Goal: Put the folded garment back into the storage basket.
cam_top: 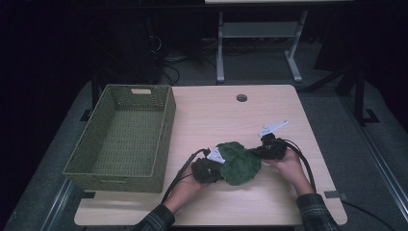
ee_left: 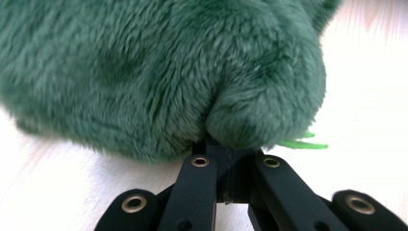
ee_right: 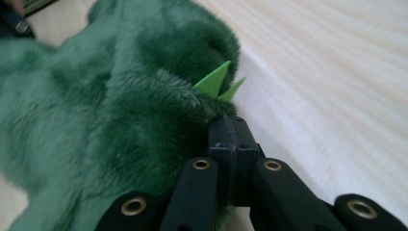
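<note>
A: Where is the green plush toy (cam_top: 239,162) at this moment?

B: On the pale wooden bench (cam_top: 216,115), near its front edge, lying between the person's two hands. The green woven basket (cam_top: 120,137) stands well apart from it on the left side of the bench.

A: And the left tongs (cam_top: 210,167)?

B: In the high view they meet the toy's left end. In the left gripper view the two black jaws are pressed together with a fold of green fur (ee_left: 260,120) pinched at their tips, and a thin bright green strip (ee_left: 304,143) sticks out just beside that fold.

A: The right tongs (cam_top: 257,154)?

B: They come in at the toy's right end. In the right gripper view the jaws stand pressed together too, and the plush (ee_right: 120,120) bunches up against their tips. Two bright green felt points (ee_right: 217,82) rise from the fur right above them. I take it they pinch the fur, though the pile hides the exact spot where the tips bite.

A: Is the toy lifted?

B: Hard to say from above; it looks to rest on the bench, and both gripper views show the wood close under the fur.

A: Anything else on the bench?

B: A round hole (cam_top: 241,97) near its far edge, and black cables (cam_top: 183,168) trailing from the left tongs back toward the person.
</note>
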The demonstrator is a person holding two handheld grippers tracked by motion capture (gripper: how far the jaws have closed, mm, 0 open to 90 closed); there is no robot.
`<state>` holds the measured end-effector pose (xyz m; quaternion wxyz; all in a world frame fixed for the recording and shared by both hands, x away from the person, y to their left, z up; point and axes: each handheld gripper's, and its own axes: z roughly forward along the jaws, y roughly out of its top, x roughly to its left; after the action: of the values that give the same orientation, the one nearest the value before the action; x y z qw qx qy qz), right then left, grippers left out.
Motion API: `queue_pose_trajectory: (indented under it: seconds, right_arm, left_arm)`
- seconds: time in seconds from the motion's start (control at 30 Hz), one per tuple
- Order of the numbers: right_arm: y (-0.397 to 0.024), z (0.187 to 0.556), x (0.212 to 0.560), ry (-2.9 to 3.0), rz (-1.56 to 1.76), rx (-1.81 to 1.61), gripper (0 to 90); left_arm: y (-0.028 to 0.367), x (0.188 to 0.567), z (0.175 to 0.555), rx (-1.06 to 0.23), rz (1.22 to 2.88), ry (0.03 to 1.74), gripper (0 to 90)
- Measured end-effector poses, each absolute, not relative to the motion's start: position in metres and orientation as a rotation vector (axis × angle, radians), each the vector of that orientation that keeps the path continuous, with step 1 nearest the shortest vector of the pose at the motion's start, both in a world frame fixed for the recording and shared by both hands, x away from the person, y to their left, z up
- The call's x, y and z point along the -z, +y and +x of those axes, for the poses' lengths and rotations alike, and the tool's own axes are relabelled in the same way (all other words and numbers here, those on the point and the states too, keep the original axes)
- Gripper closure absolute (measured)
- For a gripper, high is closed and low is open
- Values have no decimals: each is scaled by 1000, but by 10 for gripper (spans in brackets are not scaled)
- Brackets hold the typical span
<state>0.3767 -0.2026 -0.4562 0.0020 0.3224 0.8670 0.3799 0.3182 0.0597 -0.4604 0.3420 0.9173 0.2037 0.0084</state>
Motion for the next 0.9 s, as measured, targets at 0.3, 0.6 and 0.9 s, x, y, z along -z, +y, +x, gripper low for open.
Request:
queue_pose_trajectory:
  seconds: [0.3, 0.6, 0.9]
  right_arm:
    - [-207, 352, 458, 2724, 997, -1191, 900]
    - [-208, 326, 461, 2740, 969, -1167, 900]
    - [-203, 310, 462, 2776, 939, -1139, 900]
  left_arm:
    - [70, 460, 327, -38, 2391, 549, 896]
    - [76, 458, 335, -82, 2394, 563, 897]
    - [85, 455, 338, -88, 2389, 582, 897]
